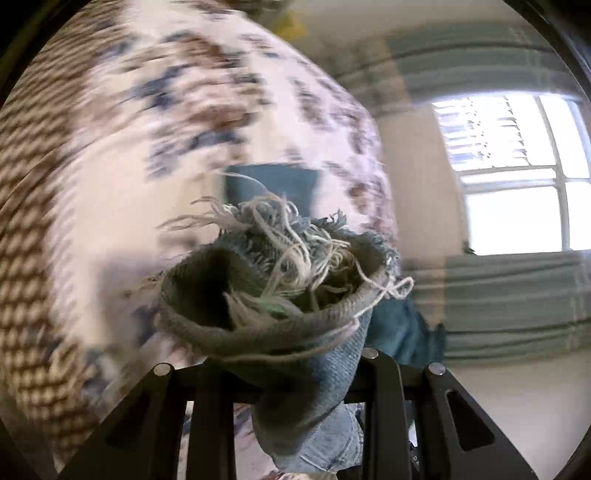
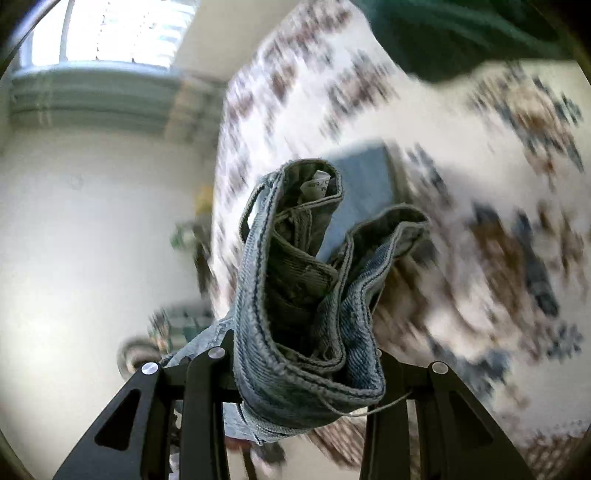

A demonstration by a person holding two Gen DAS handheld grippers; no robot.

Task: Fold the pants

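Observation:
The pants are light blue denim jeans. My left gripper (image 1: pixel 291 373) is shut on a frayed leg hem (image 1: pixel 280 295), which bunches up above the black fingers (image 1: pixel 380 406) with loose white threads. My right gripper (image 2: pixel 299 369) is shut on the waistband (image 2: pixel 295 266), folded over itself with a small white label showing inside. Both ends are held up off the patterned bed surface (image 1: pixel 110 166), which also shows in the right wrist view (image 2: pixel 480 184). A blue-grey flat piece (image 2: pixel 365 173) lies on the bed behind the waistband. Both backgrounds are motion-blurred.
A bright window (image 1: pixel 517 166) and green-striped curtain or wall covering (image 1: pixel 509 306) are beside the bed. A dark green fabric (image 2: pixel 461 33) lies at the far end of the bed. Pale floor (image 2: pixel 74 240) spreads on the left.

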